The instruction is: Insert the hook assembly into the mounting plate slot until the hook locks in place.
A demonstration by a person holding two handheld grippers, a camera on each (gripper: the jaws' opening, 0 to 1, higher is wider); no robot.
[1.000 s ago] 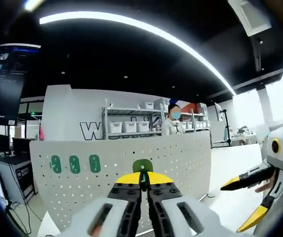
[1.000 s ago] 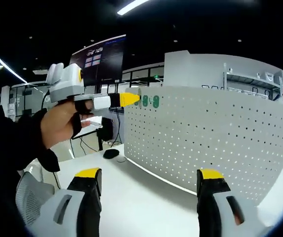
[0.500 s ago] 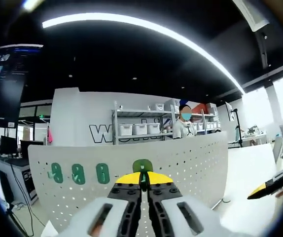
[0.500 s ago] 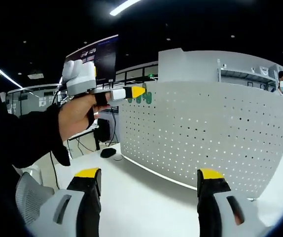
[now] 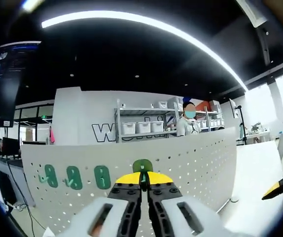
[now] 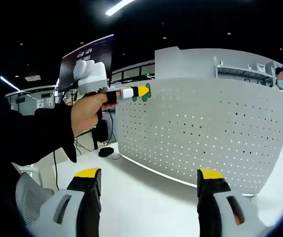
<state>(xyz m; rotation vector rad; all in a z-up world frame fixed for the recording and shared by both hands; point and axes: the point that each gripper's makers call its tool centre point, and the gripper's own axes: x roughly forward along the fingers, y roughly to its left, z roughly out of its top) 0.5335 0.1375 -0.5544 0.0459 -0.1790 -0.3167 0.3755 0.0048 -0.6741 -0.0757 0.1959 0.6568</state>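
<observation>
one "w" on back wall (image 5: pixel 100 132)

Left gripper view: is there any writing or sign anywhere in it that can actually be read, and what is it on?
"W": a large outlined letter on the grey back wall, partly behind the shelf rack; the letters after it are hidden.
Dark screen at upper left: small coloured tiles and a white label, too small to read.
Green hook plates on the white pegboard: no writing visible.
White bins on the rack: too blurred to tell.
</observation>
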